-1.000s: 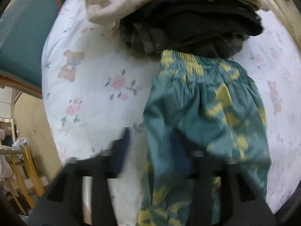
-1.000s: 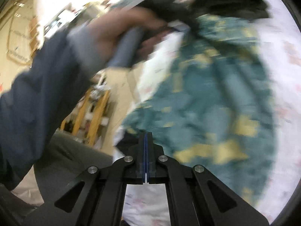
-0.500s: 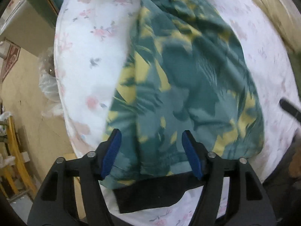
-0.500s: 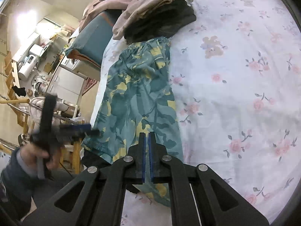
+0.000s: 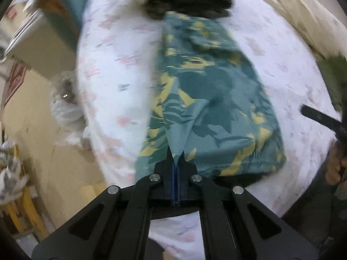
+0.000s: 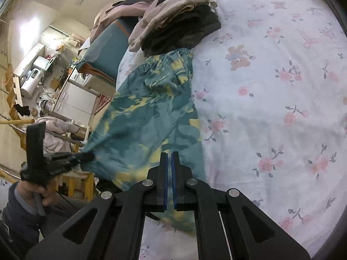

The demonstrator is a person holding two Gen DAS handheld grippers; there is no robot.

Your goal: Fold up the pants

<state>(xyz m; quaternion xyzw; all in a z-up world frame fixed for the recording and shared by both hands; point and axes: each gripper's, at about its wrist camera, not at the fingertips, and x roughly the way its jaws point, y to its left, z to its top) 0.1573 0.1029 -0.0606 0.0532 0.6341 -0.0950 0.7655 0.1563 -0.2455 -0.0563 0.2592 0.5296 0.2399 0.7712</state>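
Green pants with a yellow leaf print [image 5: 208, 86] lie lengthwise on a floral bedsheet [image 5: 121, 69], waistband at the far end against a clothes pile. My left gripper [image 5: 176, 158] is shut on the pants' hem edge and lifts it, making a ridge. In the right wrist view the pants [image 6: 151, 112] stretch from the waistband to the left gripper [image 6: 84, 158], which holds the hem corner off the bed edge. My right gripper [image 6: 169, 158] has its jaws nearly closed over the near hem; no cloth shows between them.
A pile of folded dark and beige clothes [image 6: 177, 28] sits at the far end of the pants. A teal cushion [image 6: 104, 52] lies beyond. The bedsheet [image 6: 271, 99] spreads wide to the right. Furniture and yellow chair legs [image 5: 19, 212] stand past the bed's left edge.
My left gripper was open over the hem half a second ago and has now shut on it and raised it. My right gripper stays nearly closed, now with a slightly wider gap.
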